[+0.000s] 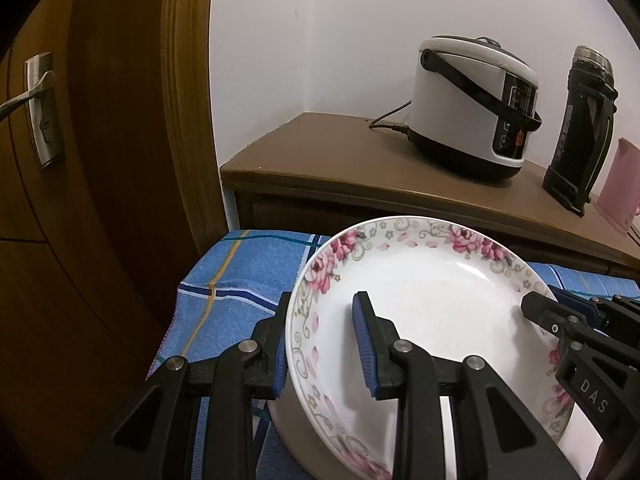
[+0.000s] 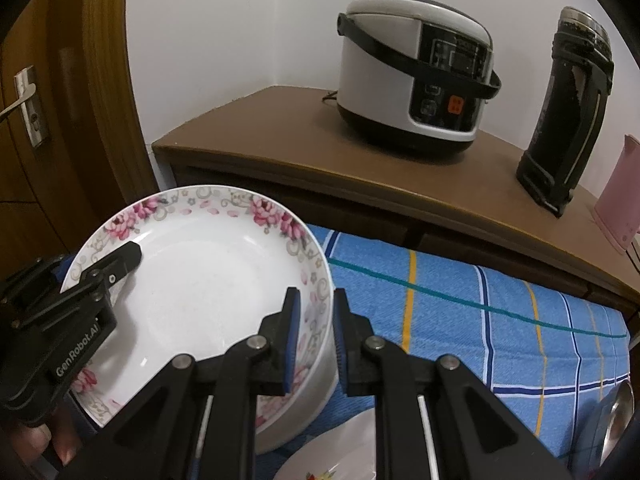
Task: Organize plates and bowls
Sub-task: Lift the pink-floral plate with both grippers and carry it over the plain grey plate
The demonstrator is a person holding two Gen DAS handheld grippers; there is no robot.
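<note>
A white deep plate with a pink floral rim [image 1: 420, 312] is being held above the blue checked cloth [image 1: 228, 292], tilted, with both grippers clamping opposite sides of its rim. The left gripper [image 1: 324, 344] is pinching the plate's left rim, one blue-padded finger lying outside the wall and the other inside the well, its jaws closed down to the thickness of the rim. The right gripper [image 2: 314, 332] is gripping the opposite rim in the same way, jaws nearly together on the wall. A second plate's edge [image 2: 332, 456] is showing just below, on the cloth. Beyond the cloth, a brown cabinet top [image 2: 280, 140] is carrying a white rice cooker [image 2: 408, 76], a black flask [image 2: 568, 112] and a pink container [image 2: 620, 196]. A wooden door [image 1: 100, 160] is standing at the left.
</note>
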